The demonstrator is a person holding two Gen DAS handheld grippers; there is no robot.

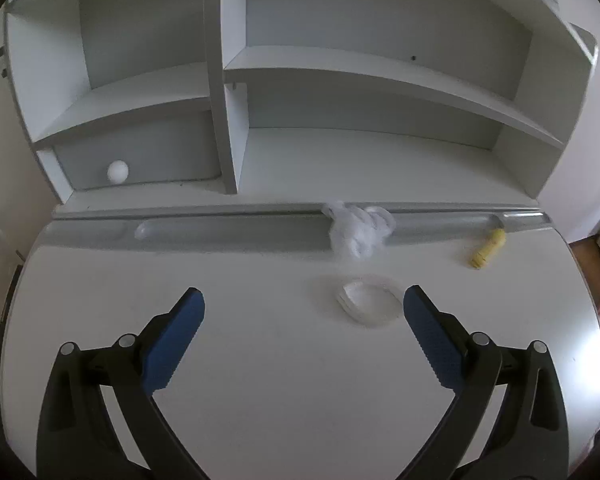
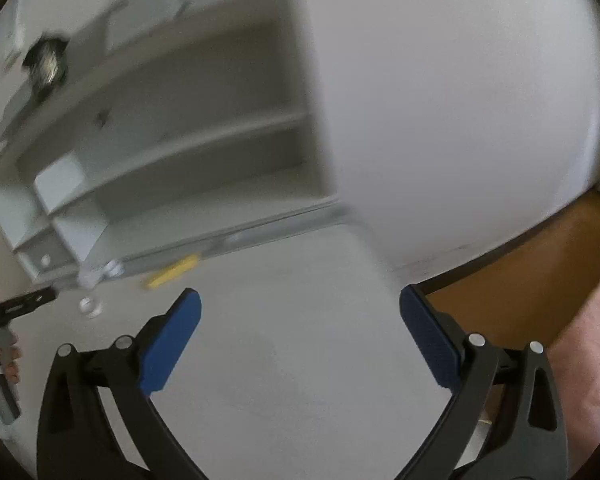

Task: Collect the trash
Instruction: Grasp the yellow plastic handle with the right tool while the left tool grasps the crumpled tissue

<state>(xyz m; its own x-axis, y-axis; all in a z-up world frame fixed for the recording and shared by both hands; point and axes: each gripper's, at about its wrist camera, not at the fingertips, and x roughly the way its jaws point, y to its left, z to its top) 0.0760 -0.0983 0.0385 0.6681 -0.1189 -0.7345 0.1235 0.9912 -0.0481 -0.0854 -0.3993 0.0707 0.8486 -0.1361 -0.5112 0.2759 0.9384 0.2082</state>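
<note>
Left gripper (image 1: 302, 300): jaws spread wide and empty, hovering low over the white desk (image 1: 260, 360), lined up, it seems, for a first pick.
Right gripper (image 2: 300, 304): also wide apart, holding nothing, out over the desk's right edge; its view is blurred.
Trash: a crumpled clear plastic bag (image 1: 358, 228) slumps across the grey groove (image 1: 228, 232) at the desk's back; a flattened white paper cup (image 1: 370, 302) lies just beside the left gripper's right fingertip; a ribbed yellow piece (image 1: 488, 249) rests well to the right.
Shelf (image 1: 228, 92): smooth white panels, star cut-out on top; a small white ball (image 1: 118, 171) sits in the lower-left compartment.
Likely first target: the cup, nearest.
</note>
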